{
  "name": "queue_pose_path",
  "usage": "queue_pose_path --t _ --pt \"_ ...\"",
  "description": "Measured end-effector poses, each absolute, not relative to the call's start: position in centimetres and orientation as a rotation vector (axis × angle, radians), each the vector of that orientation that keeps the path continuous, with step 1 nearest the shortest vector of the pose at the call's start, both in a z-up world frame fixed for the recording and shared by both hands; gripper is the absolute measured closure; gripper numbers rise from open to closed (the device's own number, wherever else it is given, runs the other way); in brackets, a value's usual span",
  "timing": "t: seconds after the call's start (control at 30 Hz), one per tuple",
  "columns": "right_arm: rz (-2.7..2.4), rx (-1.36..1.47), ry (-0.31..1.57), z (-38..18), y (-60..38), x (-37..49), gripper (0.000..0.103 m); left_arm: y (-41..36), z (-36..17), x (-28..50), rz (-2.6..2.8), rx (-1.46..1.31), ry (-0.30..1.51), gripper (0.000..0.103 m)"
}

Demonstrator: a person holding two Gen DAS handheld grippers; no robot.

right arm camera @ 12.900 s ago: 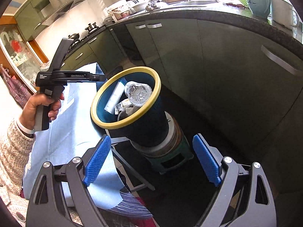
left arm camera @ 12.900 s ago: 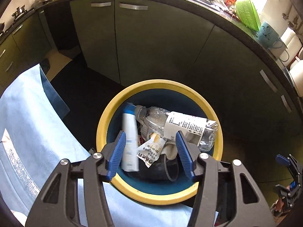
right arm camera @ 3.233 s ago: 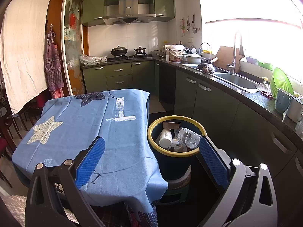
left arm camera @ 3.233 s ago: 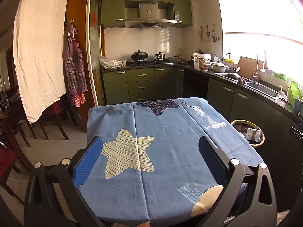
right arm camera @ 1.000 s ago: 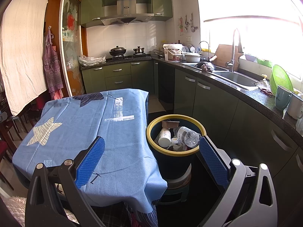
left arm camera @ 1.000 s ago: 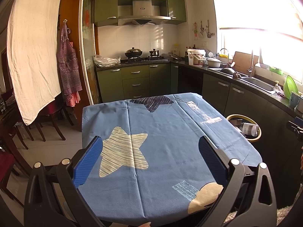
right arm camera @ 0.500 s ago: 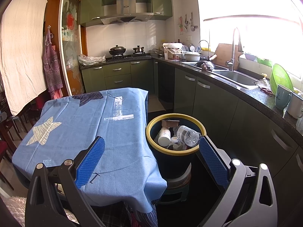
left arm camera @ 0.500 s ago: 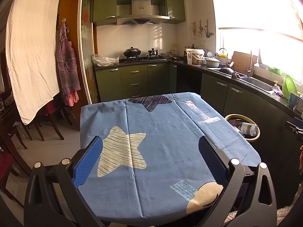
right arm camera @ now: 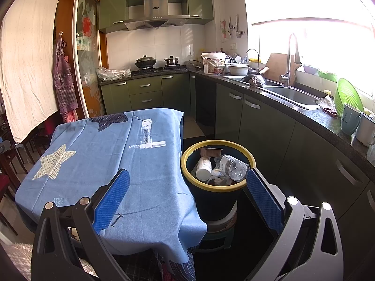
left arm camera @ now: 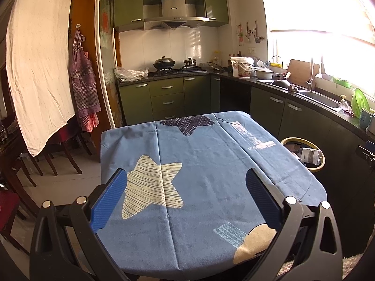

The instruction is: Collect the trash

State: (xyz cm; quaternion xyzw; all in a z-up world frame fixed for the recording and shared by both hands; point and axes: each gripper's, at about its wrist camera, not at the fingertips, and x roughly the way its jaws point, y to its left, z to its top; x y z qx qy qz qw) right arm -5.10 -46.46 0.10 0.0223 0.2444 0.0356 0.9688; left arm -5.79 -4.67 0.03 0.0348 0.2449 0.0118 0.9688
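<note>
Both grippers hang with jaws wide apart and nothing in them: the left gripper (left arm camera: 186, 195) over the blue star-print tablecloth (left arm camera: 199, 175), the right gripper (right arm camera: 187, 195) nearer the yellow-rimmed trash bin (right arm camera: 248, 158). The bin stands just right of the table and holds a clear plastic bottle (right arm camera: 232, 164), a white bottle (right arm camera: 203, 166) and crumpled wrappers.

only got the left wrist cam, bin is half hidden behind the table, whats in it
observer: The right wrist view looks into the yellow-rimmed dark blue bin: a clear plastic bottle lies on top.
operator: anything else in there
observer: A white cylindrical container beside the bottle, and a brown card piece at the far side.
operator: other tool holding anything
observer: No, the right gripper is open and empty, jaws wide apart.
</note>
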Motion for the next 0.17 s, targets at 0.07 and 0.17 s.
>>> queue_pose_path --t 0.07,0.17 --pt "0.070 0.043 0.495 0.0 -46.4 -5.0 0.005 -4.6 0.0 -5.4 0.003 0.065 0.508 0.006" --pt "0.072 0.034 0.501 -0.2 -46.0 -4.6 0.005 -4.6 -0.2 -4.5 -0.002 0.070 0.520 0.006"
